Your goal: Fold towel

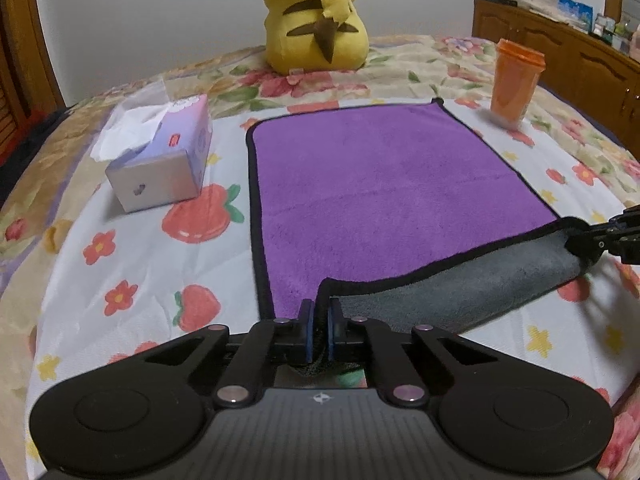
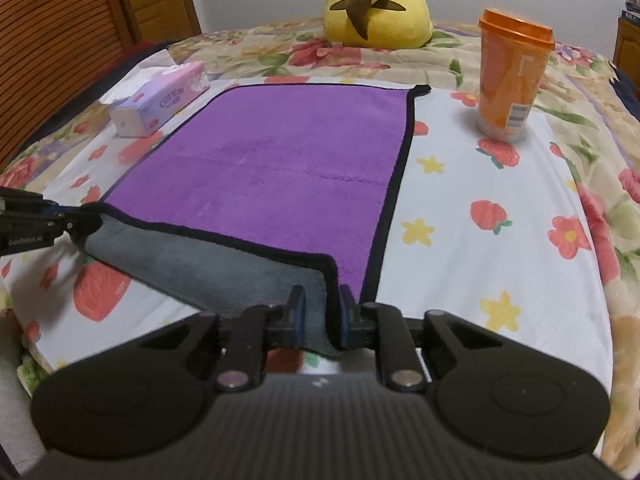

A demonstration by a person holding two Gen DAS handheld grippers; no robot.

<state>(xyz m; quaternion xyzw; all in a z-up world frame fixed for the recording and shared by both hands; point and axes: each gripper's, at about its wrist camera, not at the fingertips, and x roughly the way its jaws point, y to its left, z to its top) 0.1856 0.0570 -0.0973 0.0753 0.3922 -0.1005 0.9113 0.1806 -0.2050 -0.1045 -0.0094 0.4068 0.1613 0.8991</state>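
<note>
We see a purple towel with a black border lying flat on the bed, on a white sheet printed with strawberries and flowers. Its near edge is lifted and turned over, so the grey underside shows in a long strip along the near side of the bed.

The left gripper is clenched on the near left corner of the towel; the black border passes between its two blue pads. The right gripper is closed on the near right corner, and the grey cloth hangs down between its fingers. In the left wrist view the right gripper appears at the right edge, holding the other end of the turned strip.

A tissue box stands to the left of the towel, near it but apart. An orange cup with a lid stands upright near the far right corner of the towel. A yellow plush toy sits at the far edge of the bed, beyond the towel. A wooden cabinet stands at the far right.
</note>
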